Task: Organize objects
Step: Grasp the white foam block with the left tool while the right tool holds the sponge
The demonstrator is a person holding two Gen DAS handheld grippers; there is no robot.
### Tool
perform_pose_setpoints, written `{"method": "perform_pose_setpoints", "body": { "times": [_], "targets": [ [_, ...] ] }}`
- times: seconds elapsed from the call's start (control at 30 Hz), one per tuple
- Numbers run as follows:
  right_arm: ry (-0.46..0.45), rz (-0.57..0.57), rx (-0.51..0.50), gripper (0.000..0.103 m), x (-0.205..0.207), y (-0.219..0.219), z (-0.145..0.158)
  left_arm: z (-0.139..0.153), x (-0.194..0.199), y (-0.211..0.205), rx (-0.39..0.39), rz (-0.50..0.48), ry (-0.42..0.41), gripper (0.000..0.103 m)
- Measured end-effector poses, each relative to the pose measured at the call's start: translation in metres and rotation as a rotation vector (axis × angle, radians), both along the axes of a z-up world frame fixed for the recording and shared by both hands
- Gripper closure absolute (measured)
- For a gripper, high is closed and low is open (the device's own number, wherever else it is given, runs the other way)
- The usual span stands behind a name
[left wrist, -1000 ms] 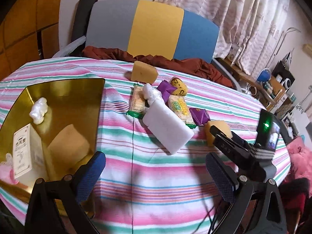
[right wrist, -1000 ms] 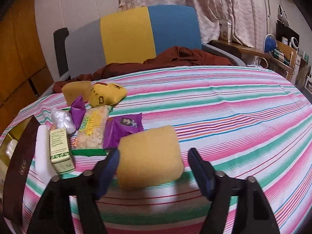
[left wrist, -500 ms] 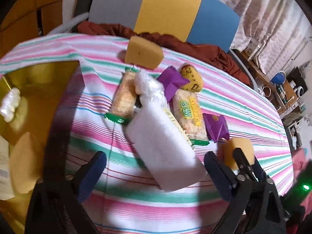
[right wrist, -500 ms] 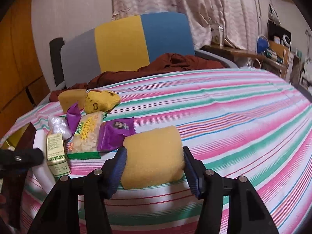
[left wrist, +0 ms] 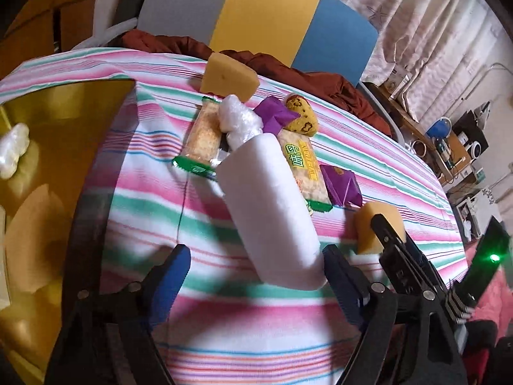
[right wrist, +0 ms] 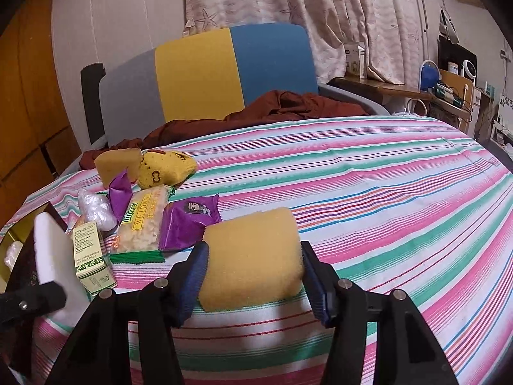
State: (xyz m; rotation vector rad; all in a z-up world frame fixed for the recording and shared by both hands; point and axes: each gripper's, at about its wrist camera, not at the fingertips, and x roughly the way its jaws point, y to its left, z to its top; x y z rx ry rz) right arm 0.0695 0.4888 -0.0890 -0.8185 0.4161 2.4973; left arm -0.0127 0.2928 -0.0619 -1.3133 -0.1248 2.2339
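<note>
White foam fills the middle of our left wrist view: the white block [left wrist: 272,211] lies slantwise on the striped tablecloth [left wrist: 224,314], its near end between the fingers of our left gripper [left wrist: 256,271]. Its jaws have just been closing; the right pad sits against the block's corner while the left pad stands clear, so nothing is gripped yet. At eleven o'clock from the block lie a crinkled plastic wad [left wrist: 239,122] and a cracker packet [left wrist: 203,136]; at one o'clock a yellow-green snack bag [left wrist: 304,168], a purple sachet [left wrist: 341,186] and a spotted yellow pouch [left wrist: 303,117]. A sponge wedge [left wrist: 229,77] sits at twelve, and the gold tray [left wrist: 57,122] at nine holds another sponge [left wrist: 32,237]. At three o'clock our right gripper [left wrist: 400,250] crowds in, clamped on a yellow sponge [left wrist: 372,227]. In the right wrist view that yellow sponge [right wrist: 251,258] is squeezed between both blue pads of the right gripper [right wrist: 253,277], jaws partly closed, resting on the cloth. At ten o'clock lie the purple sachet [right wrist: 189,221] and snack bag [right wrist: 142,224]; at nine a green-and-white carton [right wrist: 91,255] leans on the white block [right wrist: 53,250], with a left finger [right wrist: 32,298] below.
</note>
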Motion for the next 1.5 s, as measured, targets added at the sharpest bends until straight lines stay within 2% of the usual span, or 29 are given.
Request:
{"method": "perform_pose_setpoints", "body": {
  "times": [0.13, 0.33, 0.4, 0.53, 0.63, 0.9, 1.07, 1.17, 1.27, 1.3, 1.33, 1.37, 1.4, 1.43, 1.5],
  "targets": [
    [0.0, -0.003, 0.001, 0.046, 0.0, 0.0, 0.0, 0.005, 0.009, -0.008, -0.037, 0.005, 0.04, 0.021],
    [0.0, -0.004, 0.011, 0.046, 0.0, -0.002, 0.001, 0.006, 0.007, -0.007, -0.039, -0.005, 0.029, 0.026],
    [0.001, -0.006, 0.011, 0.046, 0.0, -0.002, 0.001, 0.009, 0.006, -0.004, -0.054, -0.014, 0.044, 0.034],
    [0.002, -0.007, 0.009, 0.046, 0.001, -0.002, 0.0, 0.017, 0.01, -0.001, -0.073, -0.053, 0.096, 0.061],
    [0.001, -0.007, 0.011, 0.046, 0.001, -0.001, 0.0, 0.016, 0.01, -0.001, -0.055, -0.069, 0.081, 0.071],
    [0.022, -0.014, 0.033, 0.046, 0.005, -0.004, 0.003, 0.015, 0.015, -0.01, -0.036, -0.071, 0.085, 0.082],
    [0.025, -0.017, 0.045, 0.046, 0.005, -0.006, 0.005, 0.016, 0.016, -0.016, -0.011, -0.068, 0.08, 0.084],
    [0.024, -0.018, 0.045, 0.046, 0.005, -0.005, 0.006, 0.013, 0.016, -0.015, -0.009, -0.08, 0.073, 0.083],
    [0.027, -0.019, 0.047, 0.046, 0.005, -0.005, 0.006, 0.012, 0.014, -0.012, -0.027, -0.062, 0.08, 0.076],
    [0.028, -0.02, 0.047, 0.046, 0.005, -0.005, 0.006, 0.01, 0.011, -0.009, -0.033, -0.067, 0.066, 0.065],
    [0.029, -0.02, 0.046, 0.046, 0.006, -0.005, 0.006, 0.007, 0.008, -0.007, -0.039, -0.057, 0.042, 0.045],
    [0.03, -0.019, 0.045, 0.046, 0.006, -0.005, 0.006, 0.003, 0.005, -0.007, -0.044, -0.035, 0.02, 0.035],
    [0.03, -0.019, 0.043, 0.046, 0.005, -0.004, 0.006, 0.001, 0.003, -0.008, -0.043, -0.02, 0.008, 0.028],
    [0.029, -0.02, 0.041, 0.046, 0.005, -0.004, 0.005, -0.003, 0.001, -0.007, -0.029, -0.001, -0.013, 0.027],
    [0.028, -0.02, 0.037, 0.046, 0.005, -0.003, 0.005, -0.007, -0.003, -0.002, -0.05, 0.013, -0.029, 0.024]
  ]
}}
